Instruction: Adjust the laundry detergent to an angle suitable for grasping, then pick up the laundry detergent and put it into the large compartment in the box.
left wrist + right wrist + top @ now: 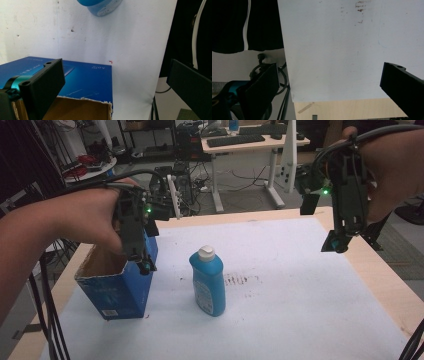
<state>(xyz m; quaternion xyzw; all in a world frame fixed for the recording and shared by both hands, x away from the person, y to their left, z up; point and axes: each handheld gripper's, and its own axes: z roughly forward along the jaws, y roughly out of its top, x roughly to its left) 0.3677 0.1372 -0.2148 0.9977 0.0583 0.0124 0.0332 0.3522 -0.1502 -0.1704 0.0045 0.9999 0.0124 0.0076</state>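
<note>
Overhead, left tongs gape wide above blue box; right tongs wide too

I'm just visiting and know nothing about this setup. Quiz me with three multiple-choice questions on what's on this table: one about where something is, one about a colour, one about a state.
1. Where does the blue plastic bottle stand, seen from the high view?
A. Inside the box
B. On the white sheet, right of the box
C. On the floor

2. What colour is the bottle's cap?
A. White
B. Red
C. Black

3. How is the blue cardboard box?
A. Taped shut
C. Crushed flat
B. Open at the top

Answers:
1. B: it stands upright on the sheet, apart from the box.
2. A: the cap is white above the blue body.
3. B: its brown inside shows under the left hand-held gripper.
</note>
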